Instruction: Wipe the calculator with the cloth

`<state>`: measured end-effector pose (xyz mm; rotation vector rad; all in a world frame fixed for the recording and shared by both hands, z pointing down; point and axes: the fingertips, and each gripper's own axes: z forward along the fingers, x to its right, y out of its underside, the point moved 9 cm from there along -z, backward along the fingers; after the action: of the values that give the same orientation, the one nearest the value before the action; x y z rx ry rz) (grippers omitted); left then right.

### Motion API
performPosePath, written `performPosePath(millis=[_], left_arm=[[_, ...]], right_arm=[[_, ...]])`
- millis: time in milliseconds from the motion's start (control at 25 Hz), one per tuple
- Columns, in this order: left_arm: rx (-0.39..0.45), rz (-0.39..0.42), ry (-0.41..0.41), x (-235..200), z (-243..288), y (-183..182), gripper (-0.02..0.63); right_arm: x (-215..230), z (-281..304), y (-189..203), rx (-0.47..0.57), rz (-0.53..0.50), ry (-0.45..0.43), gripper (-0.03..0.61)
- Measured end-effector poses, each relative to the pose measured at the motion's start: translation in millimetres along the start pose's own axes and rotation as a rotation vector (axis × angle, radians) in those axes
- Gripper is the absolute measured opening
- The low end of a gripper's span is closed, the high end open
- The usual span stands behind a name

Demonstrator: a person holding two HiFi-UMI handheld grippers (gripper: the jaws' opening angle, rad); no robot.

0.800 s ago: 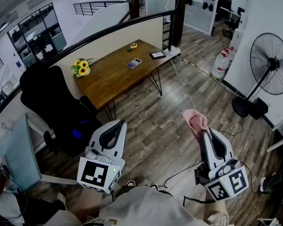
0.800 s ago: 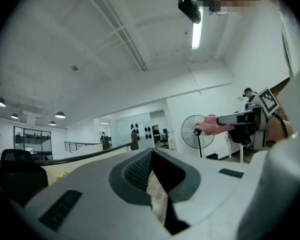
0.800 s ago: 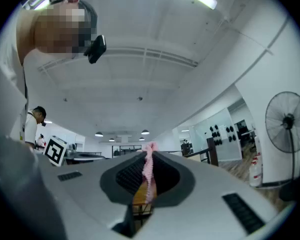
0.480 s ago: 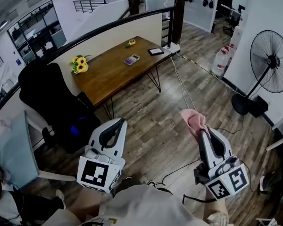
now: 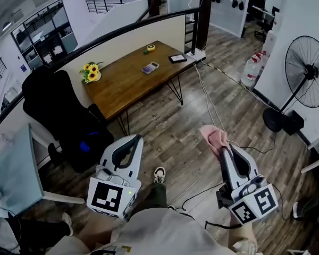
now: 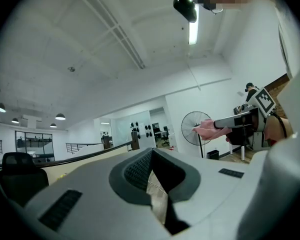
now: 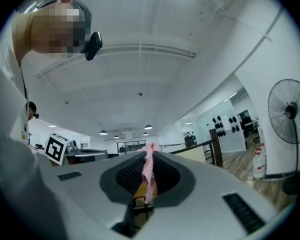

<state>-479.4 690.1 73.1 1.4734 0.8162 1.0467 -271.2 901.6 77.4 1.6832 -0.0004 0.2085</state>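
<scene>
The calculator (image 5: 150,67) lies far off on the brown wooden table (image 5: 122,89), across the room from both grippers. My right gripper (image 5: 223,149) is shut on a pink cloth (image 5: 213,136), which sticks up past its tips. In the right gripper view the cloth (image 7: 149,176) shows as a thin pink strip pinched between the jaws of the right gripper (image 7: 149,159). My left gripper (image 5: 135,138) is held low at the left, shut with nothing in it. In the left gripper view the jaws of the left gripper (image 6: 151,154) meet at their tips, and the cloth (image 6: 206,129) shows off to the right.
A black office chair (image 5: 58,116) stands before the table's near end. On the table are sunflowers (image 5: 90,74), a dark tablet (image 5: 177,59) and a yellow tape (image 5: 150,48). Cables (image 5: 210,108) cross the wooden floor. A standing fan (image 5: 307,73) and water bottles (image 5: 253,68) are at the right.
A shoe has stepped into view between the grippers as the person walks. The right gripper with the cloth has drifted slightly left. Both grippers keep their states.
</scene>
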Motion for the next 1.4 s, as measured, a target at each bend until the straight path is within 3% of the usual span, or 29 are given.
performPosePath(millis=[400, 560, 960, 1240, 1400], left_arm=[[0.003, -0.004, 0.035, -29.5, 66.3, 9.9, 0.003], [-0.003, -0.009, 0.045, -52.3, 104.0, 22.1, 0.003], [-0.013, -0.048, 0.034, -147.8, 213.7, 34.3, 0.003], [-0.028, -0.062, 0.016, -230.0, 288.8, 62.5, 0.003], [-0.042, -0.029, -0.001, -262.0, 313.2, 70.8, 0.003]], right_arm=[[29.4, 58.4, 1.1, -0.033, -0.080, 0.019, 0.037], [47.8, 98.0, 5.9, -0.037, -0.067, 0.020, 0.037], [98.8, 236.3, 12.5, -0.096, -0.042, 0.022, 0.037], [128.9, 357.6, 32.1, -0.128, -0.033, -0.004, 0.037], [136.1, 406.6, 43.1, -0.118, -0.014, -0.034, 0.037]])
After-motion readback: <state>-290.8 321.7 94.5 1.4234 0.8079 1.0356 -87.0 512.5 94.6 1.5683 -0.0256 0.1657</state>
